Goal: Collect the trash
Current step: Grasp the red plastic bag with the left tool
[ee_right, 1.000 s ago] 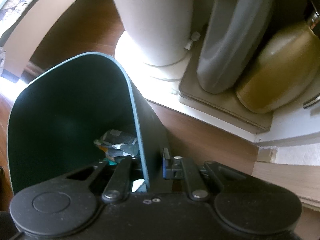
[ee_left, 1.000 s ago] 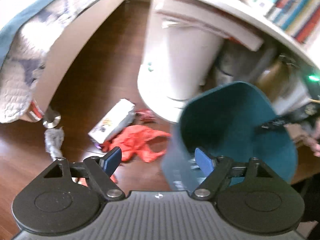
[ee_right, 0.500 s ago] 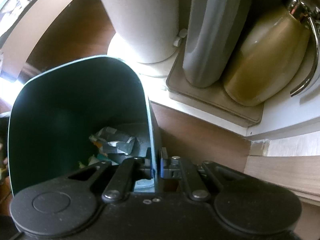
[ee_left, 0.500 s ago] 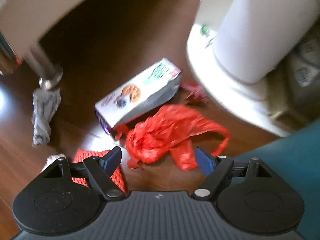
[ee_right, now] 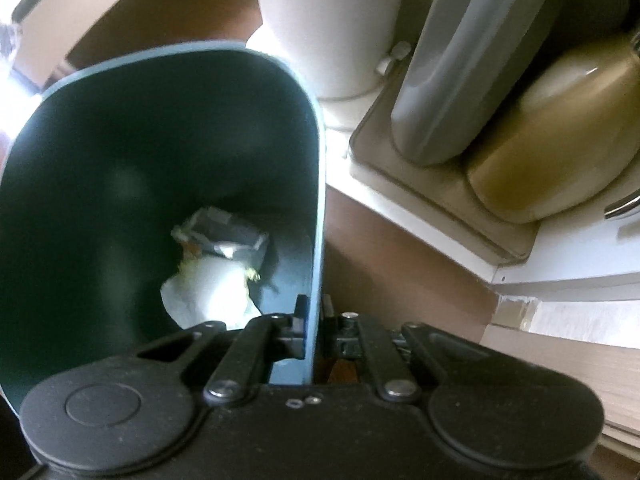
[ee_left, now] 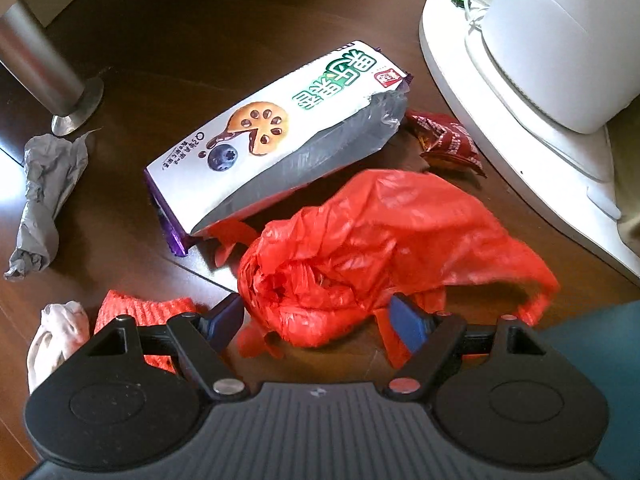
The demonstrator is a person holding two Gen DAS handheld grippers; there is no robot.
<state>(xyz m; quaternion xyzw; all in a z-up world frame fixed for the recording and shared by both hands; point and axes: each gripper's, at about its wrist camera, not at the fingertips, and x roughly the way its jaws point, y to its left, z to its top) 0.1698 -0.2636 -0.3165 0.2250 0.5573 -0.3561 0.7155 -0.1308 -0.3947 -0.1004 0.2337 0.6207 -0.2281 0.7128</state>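
Observation:
A crumpled red plastic bag (ee_left: 360,248) lies on the dark wood floor. My left gripper (ee_left: 316,320) hangs open just over its near end, one blue finger on each side, pads apart from it. Behind the bag lies a white biscuit box (ee_left: 276,140) and a small dark red wrapper (ee_left: 448,142). My right gripper (ee_right: 315,312) is shut on the wall of a teal bin (ee_right: 160,128), which holds a white wad (ee_right: 208,288) and a grey carton (ee_right: 228,236). A corner of that teal bin (ee_left: 600,344) shows at the lower right of the left wrist view.
A grey crumpled paper (ee_left: 44,196), a white tissue (ee_left: 60,332) and an orange-red knitted cloth (ee_left: 148,312) lie at the left. A metal furniture leg (ee_left: 44,68) stands behind them. A white appliance base (ee_left: 520,92) is at the right. A grey container (ee_right: 460,60) and a tan kettle (ee_right: 560,132) sit on a tray.
My left gripper has dropped toward the floor and now sits right over the red bag, jaws still wide. The right gripper keeps its hold on the bin, which has tilted slightly.

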